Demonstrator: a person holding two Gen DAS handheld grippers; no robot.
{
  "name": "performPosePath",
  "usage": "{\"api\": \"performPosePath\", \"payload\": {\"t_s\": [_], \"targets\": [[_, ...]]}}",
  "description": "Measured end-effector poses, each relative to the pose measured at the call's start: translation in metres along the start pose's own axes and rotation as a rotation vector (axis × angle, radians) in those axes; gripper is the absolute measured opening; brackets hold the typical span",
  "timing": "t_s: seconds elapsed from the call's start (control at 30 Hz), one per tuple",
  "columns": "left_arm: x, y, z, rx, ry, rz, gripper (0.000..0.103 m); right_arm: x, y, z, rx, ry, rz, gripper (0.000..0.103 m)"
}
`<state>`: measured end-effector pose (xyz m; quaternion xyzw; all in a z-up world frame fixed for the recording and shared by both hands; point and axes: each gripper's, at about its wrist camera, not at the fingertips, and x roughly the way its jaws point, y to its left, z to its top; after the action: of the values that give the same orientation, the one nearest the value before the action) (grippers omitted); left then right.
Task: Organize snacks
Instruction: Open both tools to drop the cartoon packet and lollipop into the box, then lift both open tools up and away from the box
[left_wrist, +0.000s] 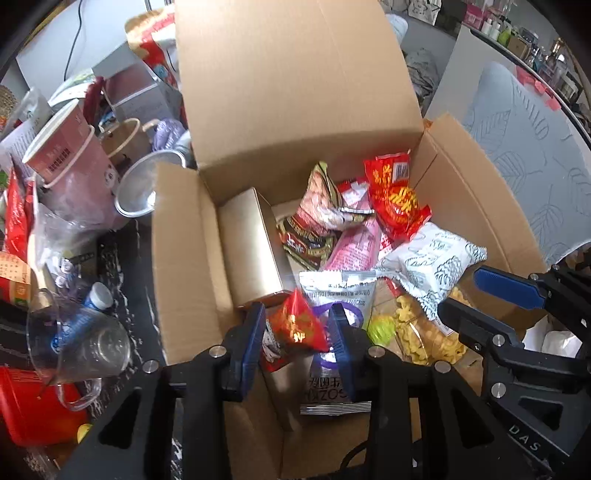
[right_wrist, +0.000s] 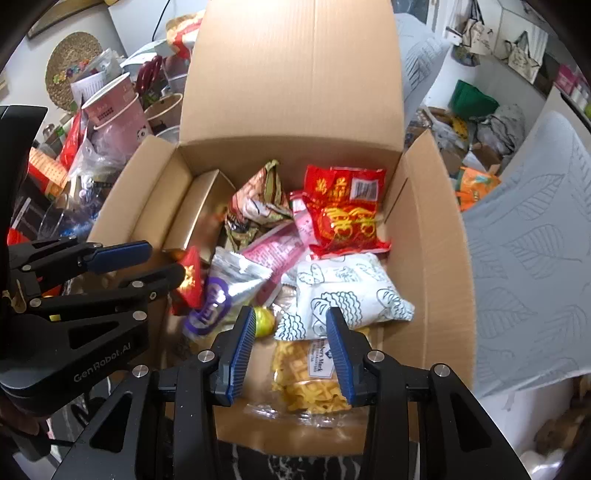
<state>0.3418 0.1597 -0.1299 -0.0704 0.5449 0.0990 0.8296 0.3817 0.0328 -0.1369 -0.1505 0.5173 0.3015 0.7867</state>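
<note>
Inside the open cardboard box (right_wrist: 436, 236), the left gripper (left_wrist: 297, 328) hangs with its fingers narrowly parted around a small red packet (left_wrist: 299, 323); whether the pads still press it is hard to tell. The right gripper (right_wrist: 291, 345) stands slightly open, nothing gripped, just above a clear bag of yellow crisps (right_wrist: 306, 384), beside a white patterned bag (right_wrist: 347, 291).

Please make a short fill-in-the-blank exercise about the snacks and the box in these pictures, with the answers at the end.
1. The snacks lie inside an open ____ box.
2. The gold carton stands against the box's ____ wall.
3. The white packet printed with dark line drawings lies just below the large ____ packet.
4. The clear bag between the right gripper's jaws holds ____ snacks.

Answers: cardboard; left; red; yellow
</note>
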Motion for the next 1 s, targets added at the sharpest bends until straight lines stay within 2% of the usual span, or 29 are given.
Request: {"api": "performPosePath", "payload": {"t_s": [0.23, 0.57, 0.7, 1.0], "targets": [[-0.035, 0.001, 0.005, -0.001, -0.077, -0.008, 0.035, -0.031, 0.006, 0.005, 0.001, -0.052, -0.013, 0.04], [-0.106, -0.004, 0.012, 0.033, -0.228, 0.015, 0.035, -0.092, 0.012, 0.01, -0.008, -0.16, -0.048, 0.04], [-0.134, -0.007, 0.01, 0.044, -0.284, 0.02, 0.035, -0.119, 0.017, 0.007, -0.012, -0.211, -0.064, 0.05], [-0.193, -0.012, -0.01, 0.049, -0.367, -0.014, 0.035, -0.174, 0.025, -0.012, 0.003, -0.294, -0.074, 0.052]]}}
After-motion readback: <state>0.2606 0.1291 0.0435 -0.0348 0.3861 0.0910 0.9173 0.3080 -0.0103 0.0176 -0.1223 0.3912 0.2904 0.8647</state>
